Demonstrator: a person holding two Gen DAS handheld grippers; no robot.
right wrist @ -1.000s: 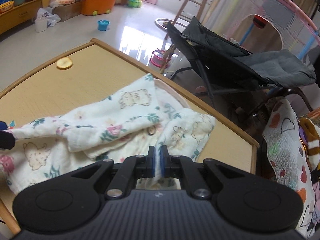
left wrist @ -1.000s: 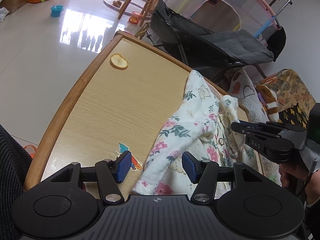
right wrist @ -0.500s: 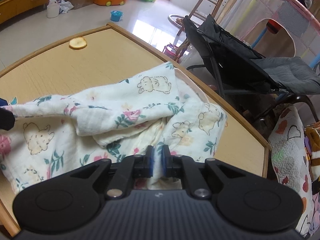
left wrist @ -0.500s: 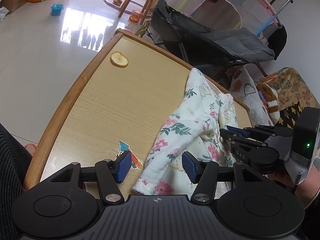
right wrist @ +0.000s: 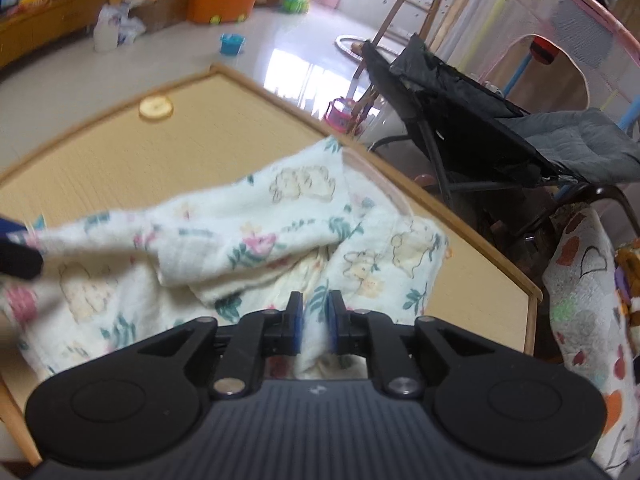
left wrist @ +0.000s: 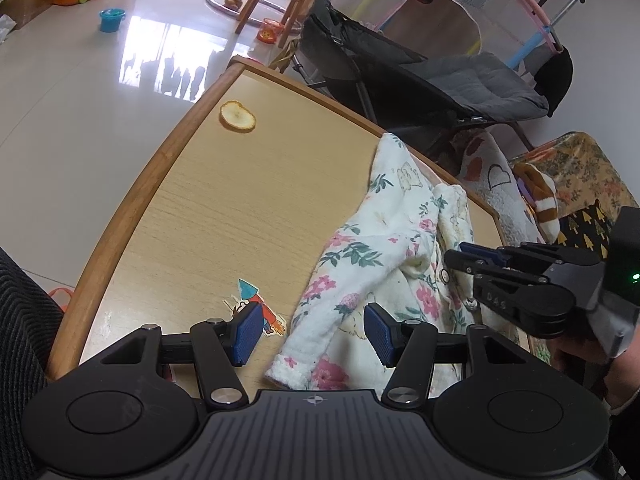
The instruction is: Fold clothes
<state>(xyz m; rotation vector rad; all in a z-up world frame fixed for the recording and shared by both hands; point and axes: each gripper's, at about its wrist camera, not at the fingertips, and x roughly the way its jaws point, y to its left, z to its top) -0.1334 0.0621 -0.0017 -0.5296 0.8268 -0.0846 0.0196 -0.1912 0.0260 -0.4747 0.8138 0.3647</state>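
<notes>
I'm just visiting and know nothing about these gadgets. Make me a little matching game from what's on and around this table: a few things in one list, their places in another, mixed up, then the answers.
Things:
1. floral garment
2. yellow slice
3. cartoon sticker
4. blue cup

Places:
A. on the floor, away from the table
B. stuck on the tabletop beside the left gripper's fingers
C. near the table's far corner
D. spread along the table's right side

Pairs: 1-D, 2-C, 3-B, 4-A

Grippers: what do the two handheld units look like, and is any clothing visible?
Both are matte black, with ribbed bodies, round side discs and blue ribbed pads. The right gripper carries white lettering and a green light. A dark ribbed knit sleeve shows at the left edge.
</notes>
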